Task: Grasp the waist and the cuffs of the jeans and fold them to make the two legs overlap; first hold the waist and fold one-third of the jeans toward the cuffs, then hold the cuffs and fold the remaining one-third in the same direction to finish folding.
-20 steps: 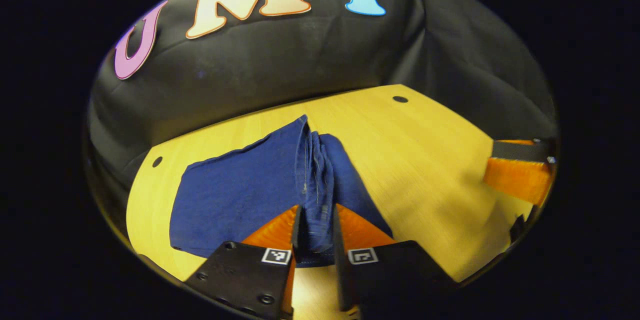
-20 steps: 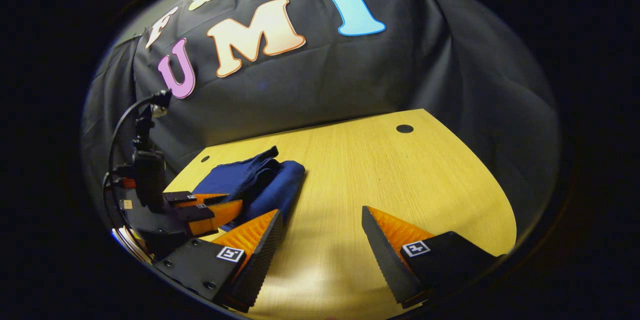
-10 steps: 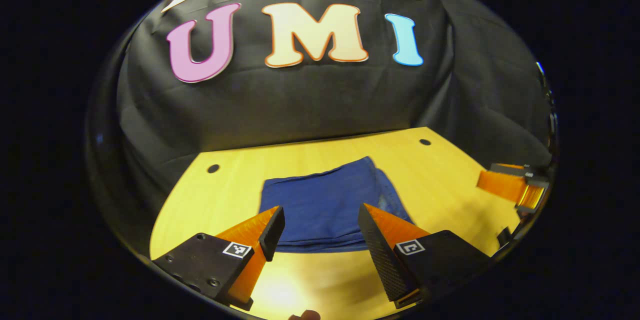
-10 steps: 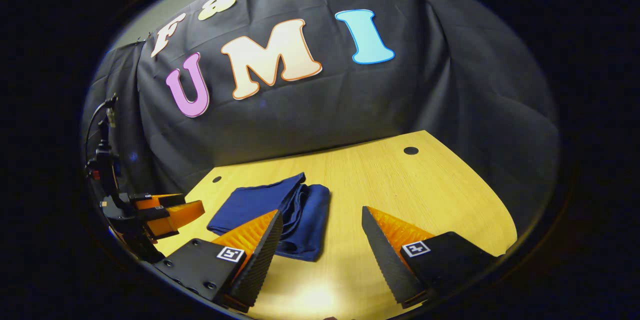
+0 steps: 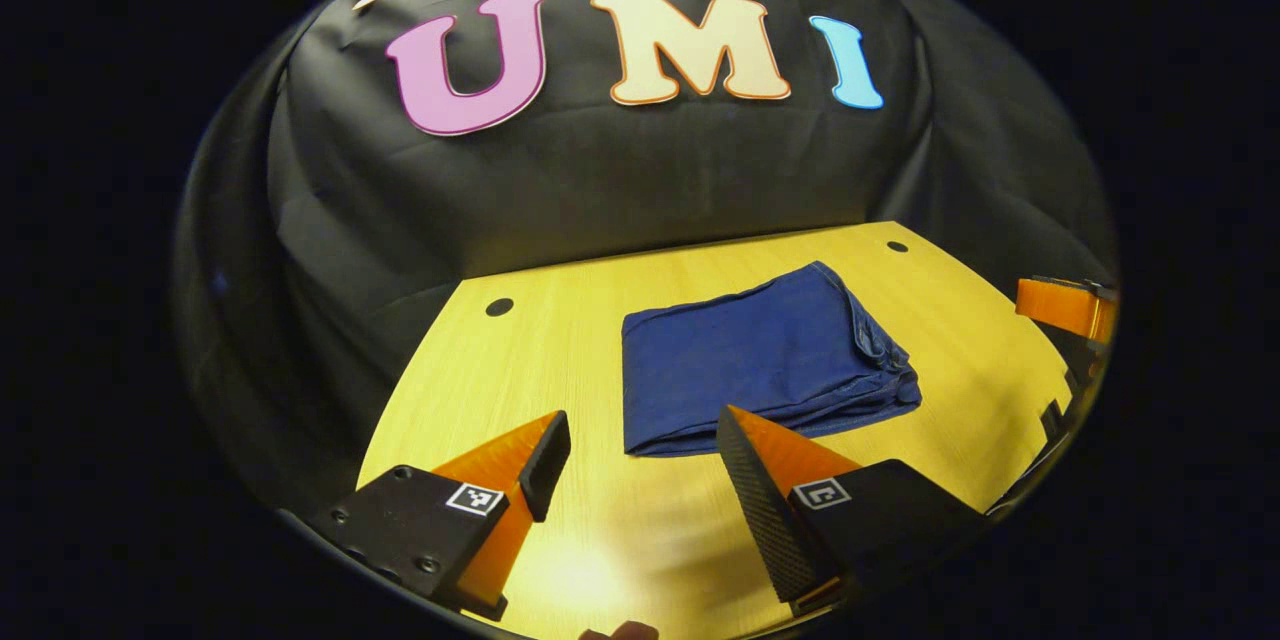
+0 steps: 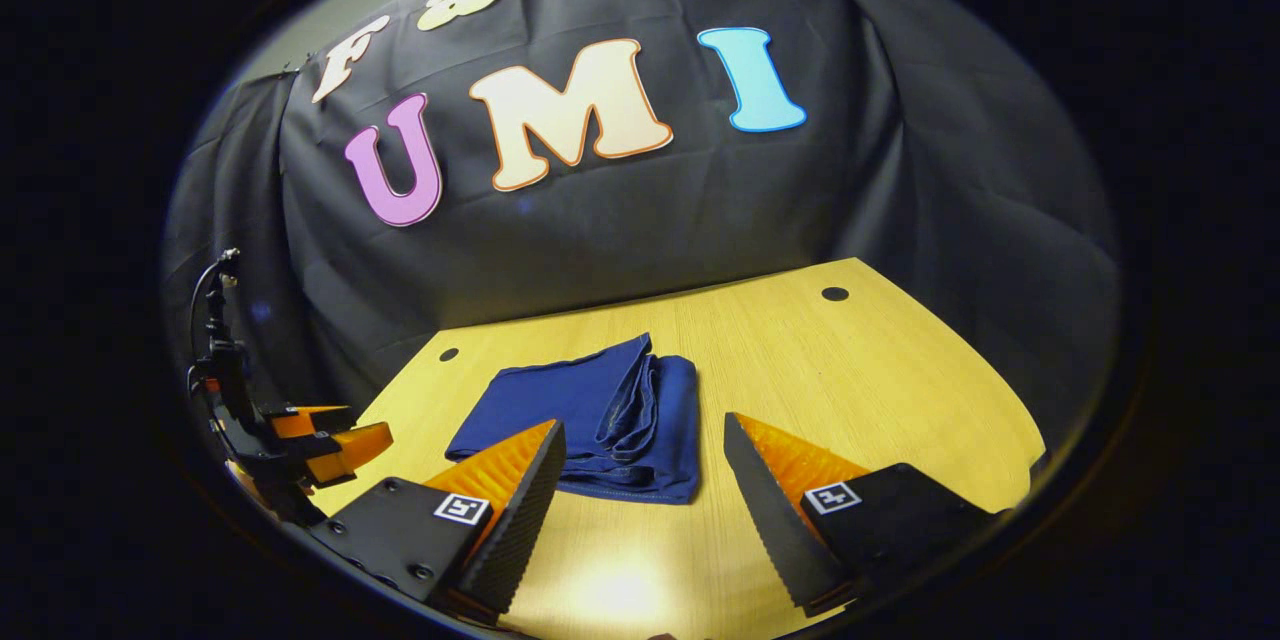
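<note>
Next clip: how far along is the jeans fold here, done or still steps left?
Looks done. The jeans lie as one compact stacked rectangle on the table, layered edges bunched at one side. Nothing is in hand: the left gripper and right gripper are both open and off the cloth. No fold appears left, at most tidying the bunched edge.

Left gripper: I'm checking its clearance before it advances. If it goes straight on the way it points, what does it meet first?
Probably the folded jeans on the table: their near edge lies just ahead of the open left gripper, slightly right of centre; depth is uncertain.
</note>
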The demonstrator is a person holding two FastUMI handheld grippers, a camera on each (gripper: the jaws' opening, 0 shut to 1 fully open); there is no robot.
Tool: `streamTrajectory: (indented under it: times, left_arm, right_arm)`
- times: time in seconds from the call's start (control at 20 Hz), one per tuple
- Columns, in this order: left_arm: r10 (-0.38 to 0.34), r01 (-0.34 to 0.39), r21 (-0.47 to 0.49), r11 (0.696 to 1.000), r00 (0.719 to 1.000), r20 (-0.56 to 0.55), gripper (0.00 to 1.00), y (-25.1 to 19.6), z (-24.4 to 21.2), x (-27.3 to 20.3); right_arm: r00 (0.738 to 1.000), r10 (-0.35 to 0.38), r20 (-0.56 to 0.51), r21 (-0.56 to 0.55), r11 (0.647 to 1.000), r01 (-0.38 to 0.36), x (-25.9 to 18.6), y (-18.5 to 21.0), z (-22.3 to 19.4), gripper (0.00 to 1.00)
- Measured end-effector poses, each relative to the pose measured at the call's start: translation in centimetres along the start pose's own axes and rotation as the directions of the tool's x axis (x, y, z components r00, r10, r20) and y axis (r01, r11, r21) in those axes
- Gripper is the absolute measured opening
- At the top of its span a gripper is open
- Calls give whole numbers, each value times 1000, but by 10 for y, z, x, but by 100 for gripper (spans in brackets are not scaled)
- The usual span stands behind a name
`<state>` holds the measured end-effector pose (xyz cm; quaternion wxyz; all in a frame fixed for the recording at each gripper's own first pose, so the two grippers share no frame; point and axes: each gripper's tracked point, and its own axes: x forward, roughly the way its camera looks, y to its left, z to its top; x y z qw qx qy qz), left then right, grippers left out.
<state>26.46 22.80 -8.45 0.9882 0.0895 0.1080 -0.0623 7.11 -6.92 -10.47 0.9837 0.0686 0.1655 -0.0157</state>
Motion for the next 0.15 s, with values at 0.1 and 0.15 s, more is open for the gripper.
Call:
streamTrajectory:
  times: [0.1, 0.15]
  left_arm:
    - [-4, 4, 0, 1000, 1000, 1, 89, 5, -1, 0]
    - [-8, 8, 2, 1000, 1000, 4, 89, 6, 0, 1]
  right_arm:
    - [1000, -7, 3, -11, 1000, 7, -2, 4, 2, 98]
    - [1000, -11, 6, -17, 1000, 11, -2, 5, 3, 98]
